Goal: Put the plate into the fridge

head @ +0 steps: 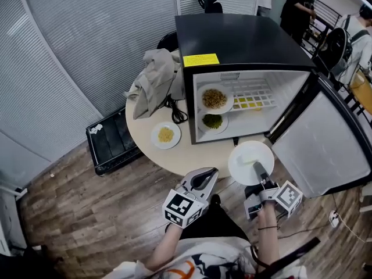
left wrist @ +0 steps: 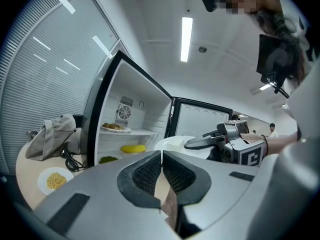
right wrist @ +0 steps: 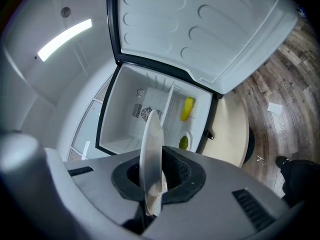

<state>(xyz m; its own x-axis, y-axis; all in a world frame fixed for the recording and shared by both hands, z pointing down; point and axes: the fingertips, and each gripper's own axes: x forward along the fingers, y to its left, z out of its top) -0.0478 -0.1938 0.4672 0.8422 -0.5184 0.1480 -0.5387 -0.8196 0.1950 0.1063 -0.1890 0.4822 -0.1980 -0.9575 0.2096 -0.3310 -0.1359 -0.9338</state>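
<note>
Ahead of the right gripper's (head: 257,170) fingers stands a black box-shaped mini fridge (head: 232,36) on the round beige bench (head: 174,156). Its white-lined door (head: 325,147) is swung wide to the right of those fingers. Beyond the fingertips, the left part of the upper shelf carries a white plate of brown noodles (head: 215,99). A white dish of green food (head: 213,122) sits below it, and a yellow item (left wrist: 133,148) lies further in. Ahead and to the left of the left gripper's (head: 209,174) fingers, the bench holds a small white plate of yellow food (head: 165,135), a black cable (head: 176,112) and a crumpled grey cloth (head: 154,80). The left fingers are pressed together with nothing between them. The right fingers are clamped on the near rim of the round white plate (head: 250,158). It is plain, smooth and shallow, and it is held in the air just short of the fridge's opening, above the bench edge.
</note>
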